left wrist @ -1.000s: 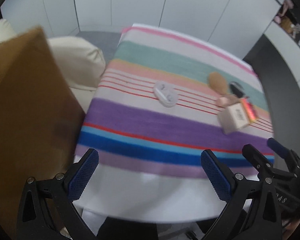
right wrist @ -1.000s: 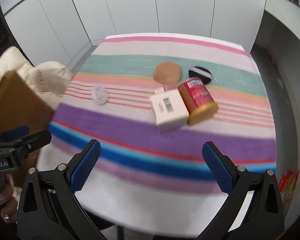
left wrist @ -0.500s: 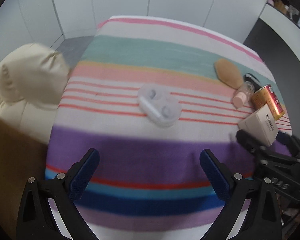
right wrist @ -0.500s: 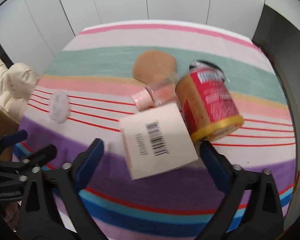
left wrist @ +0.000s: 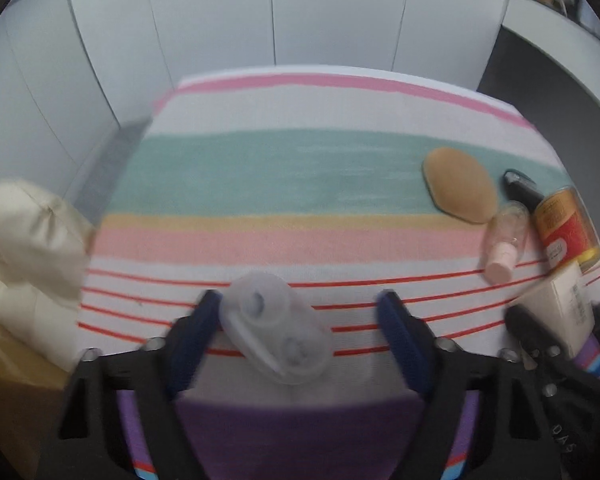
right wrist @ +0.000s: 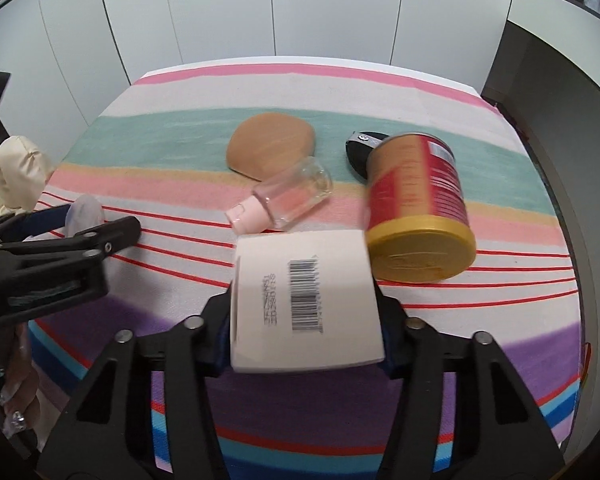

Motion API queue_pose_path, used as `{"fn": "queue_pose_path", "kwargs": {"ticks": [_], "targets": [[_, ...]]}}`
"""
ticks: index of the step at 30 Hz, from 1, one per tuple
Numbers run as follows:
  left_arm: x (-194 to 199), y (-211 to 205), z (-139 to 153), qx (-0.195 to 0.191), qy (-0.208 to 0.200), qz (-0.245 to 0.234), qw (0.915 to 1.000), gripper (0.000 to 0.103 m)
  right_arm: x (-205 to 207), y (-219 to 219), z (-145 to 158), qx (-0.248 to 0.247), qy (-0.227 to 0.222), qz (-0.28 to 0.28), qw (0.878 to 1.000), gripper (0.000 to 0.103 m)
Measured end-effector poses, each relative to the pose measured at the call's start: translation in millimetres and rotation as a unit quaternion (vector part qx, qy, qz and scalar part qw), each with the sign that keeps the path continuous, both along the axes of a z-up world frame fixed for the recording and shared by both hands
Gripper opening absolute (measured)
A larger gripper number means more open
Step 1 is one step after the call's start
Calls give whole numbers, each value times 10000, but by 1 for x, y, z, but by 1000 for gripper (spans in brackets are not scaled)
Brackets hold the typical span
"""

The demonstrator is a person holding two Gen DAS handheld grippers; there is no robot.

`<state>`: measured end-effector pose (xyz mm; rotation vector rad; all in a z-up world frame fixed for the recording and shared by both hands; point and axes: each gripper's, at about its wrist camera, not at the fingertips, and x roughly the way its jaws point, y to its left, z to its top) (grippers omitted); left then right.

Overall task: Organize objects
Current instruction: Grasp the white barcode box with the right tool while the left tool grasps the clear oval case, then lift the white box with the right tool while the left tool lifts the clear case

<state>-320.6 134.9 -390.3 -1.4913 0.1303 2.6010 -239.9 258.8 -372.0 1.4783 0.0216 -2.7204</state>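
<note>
Right wrist view puts the right gripper (right wrist: 306,332) at the bottom of the picture, its jaws closing with both blue pads pressed against the sides of a cream box (right wrist: 304,300) whose barcode faces up. Just beyond the box lies a small clear bottle with a pink cap (right wrist: 284,200), and to the right a red can with a yellow lid (right wrist: 416,216) lies on its side, touching the box's far right corner. Behind them sit a tan powder puff (right wrist: 270,146) and a black car key (right wrist: 360,150), partly hidden by the can.

In the left wrist view, the left gripper (left wrist: 300,340) has its jaws closing around a translucent contact lens case (left wrist: 276,332). The left pad touches the case's end, while the right pad stands clear of it, so the case is not yet pinched.

A second ago both grippers were spread wide and higher above the near edge of the table; the box then lay free beside the can, and the case lay well ahead of the left fingers. Since then both have come down and forward onto their objects.

Everything rests on a striped tablecloth (right wrist: 420,92) with pink, teal, peach, thin red, purple and blue bands. White wall panels (right wrist: 300,8) stand behind the table, a cream cushion (left wrist: 28,240) sits off its left edge, and a brown cardboard surface (left wrist: 16,392) shows at lower left.
</note>
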Motion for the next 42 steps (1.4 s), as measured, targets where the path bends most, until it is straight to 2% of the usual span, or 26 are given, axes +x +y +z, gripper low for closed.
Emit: {"fn": "queue_pose_path", "kwargs": {"ticks": [2, 4, 10, 28, 33, 38, 42], "targets": [[7, 0, 4, 29, 58, -92, 9999, 45, 1, 0, 0, 20, 10, 2, 10000, 55], [12, 3, 5, -23, 76, -123, 9999, 43, 1, 0, 0, 73, 24, -18, 10000, 54], [16, 1, 5, 28, 36, -78, 10000, 42, 3, -2, 1, 27, 26, 8, 10000, 54], [20, 10, 10, -181, -32, -42, 9998, 40, 2, -2, 2, -4, -25, -7, 10000, 53], [29, 13, 30, -490, 187, 39, 9986, 40, 2, -2, 7, 104, -52, -6, 9999, 53], [33, 14, 52, -456, 106, 149, 9988, 40, 0, 4, 25, 151, -54, -109, 9998, 53], [34, 13, 74, -458, 56, 212, 9987, 40, -2, 16, 52, 162, -28, -218, 9996, 53]]}}
